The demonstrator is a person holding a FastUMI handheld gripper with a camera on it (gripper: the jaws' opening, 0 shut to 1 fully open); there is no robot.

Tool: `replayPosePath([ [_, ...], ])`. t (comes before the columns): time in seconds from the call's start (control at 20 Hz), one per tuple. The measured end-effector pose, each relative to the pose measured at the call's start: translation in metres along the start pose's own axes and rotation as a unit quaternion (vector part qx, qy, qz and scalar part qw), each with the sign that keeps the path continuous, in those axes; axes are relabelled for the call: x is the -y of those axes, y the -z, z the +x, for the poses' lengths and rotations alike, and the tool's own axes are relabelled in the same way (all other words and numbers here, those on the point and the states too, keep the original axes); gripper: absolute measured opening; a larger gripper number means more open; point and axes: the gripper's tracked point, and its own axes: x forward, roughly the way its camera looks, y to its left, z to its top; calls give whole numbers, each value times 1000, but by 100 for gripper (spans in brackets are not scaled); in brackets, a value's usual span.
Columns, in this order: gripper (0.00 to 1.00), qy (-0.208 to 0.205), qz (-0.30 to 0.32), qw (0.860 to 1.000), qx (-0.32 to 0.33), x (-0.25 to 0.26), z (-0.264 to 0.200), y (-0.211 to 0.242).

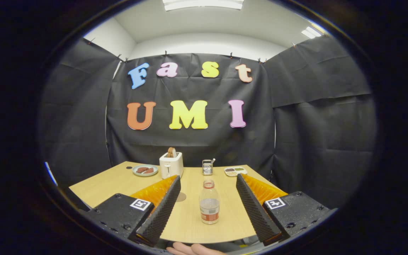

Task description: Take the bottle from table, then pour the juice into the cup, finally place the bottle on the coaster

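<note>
While the gripper (208, 198) stood wide open and empty, the clear plastic red-labelled bottle (209, 202) stood upright between its fingers on the light wooden desk (193, 226).

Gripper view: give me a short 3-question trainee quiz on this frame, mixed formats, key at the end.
1. True or false: the gripper has its fingers shut on the bottle.
2. Multiple choice: what stands just beyond the bottle, toward the back wall? A) the toaster B) the metal cup C) the plate D) the divided tray
3. Fill in: the bottle stands upright on the table, ____ the two open fingers.

Key:
1. False; the fingers are spread wide and touch nothing.
2. B
3. between
</note>
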Motion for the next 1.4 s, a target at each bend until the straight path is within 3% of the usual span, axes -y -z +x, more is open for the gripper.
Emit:
replayPosePath([
  [0.6, 100, 28, 4, 999, -30, -4, 91, 89],
  [1.4, 100, 41, -40, 998, -38, 8, 147, 160],
])
